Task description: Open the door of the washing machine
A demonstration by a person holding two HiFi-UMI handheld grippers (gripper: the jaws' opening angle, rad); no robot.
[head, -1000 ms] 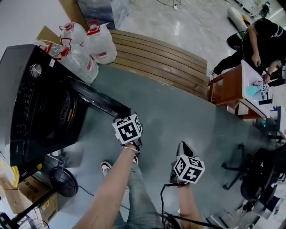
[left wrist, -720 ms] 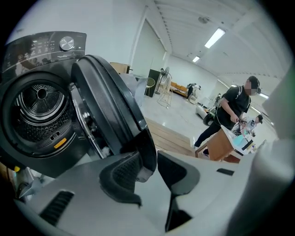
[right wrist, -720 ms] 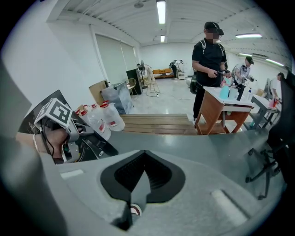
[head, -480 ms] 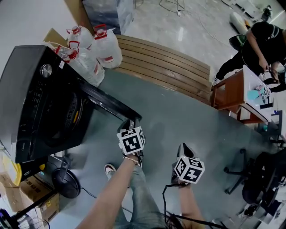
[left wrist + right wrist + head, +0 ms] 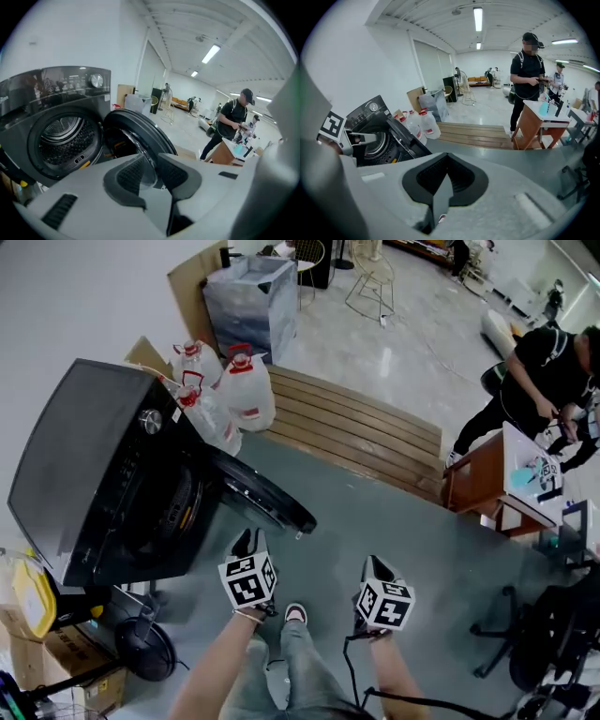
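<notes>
One washer stands against the wall at the left edge of the floor. Its door is swung wide out and the drum is bare. The left gripper hangs near the door's free edge without touching it. Its jaws are part open and have just been closing, with nothing between them. The right gripper is beside it, farther from the door, jaws together on nothing.
</notes>
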